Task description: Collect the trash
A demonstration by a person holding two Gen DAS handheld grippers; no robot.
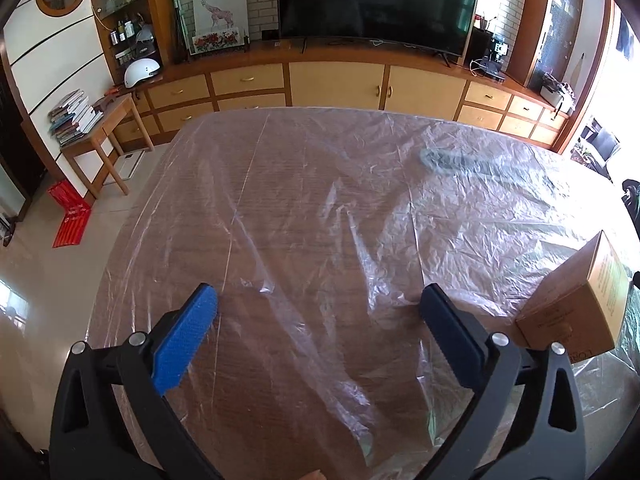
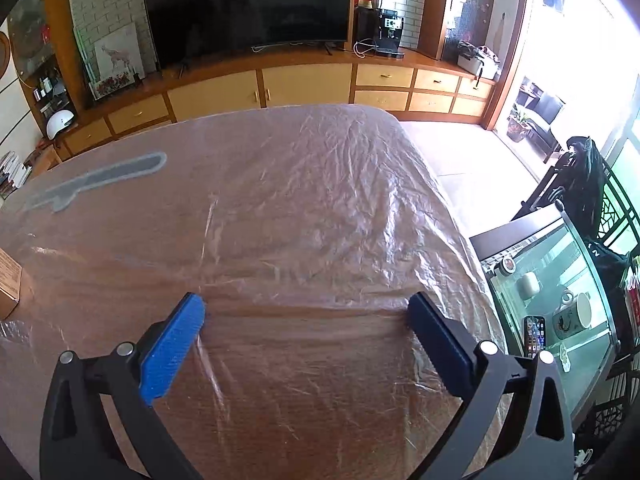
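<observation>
Wrinkled clear plastic sheeting (image 1: pixel 320 200) covers the wooden counter (image 2: pixel 320 360) under both cameras. The left tool (image 1: pixel 318 304) hovers over it spread wide and empty; the right tool (image 2: pixel 306 312) is likewise released, gripping nothing.

The only trash candidate visible is a brown cardboard box (image 1: pixel 576 300), lying at the right edge of the left view, just beside the left tool's right finger; a corner of it shows at the left edge of the right view.

Judged step: approach and grasp the box. Recommended practice: straddle the narrower faces, keep the fingertips above the sheeting so that it is not pinched, and close squarely.

A grey printed mark (image 2: pixel 100 180) lies farther off, under or on the sheeting. Beyond the counter stand a cabinet run (image 1: pixel 340 84) and a television (image 1: pixel 376 0). A glass-topped side table (image 2: pixel 560 300) with a phone (image 2: pixel 535 336) stands at right.
</observation>
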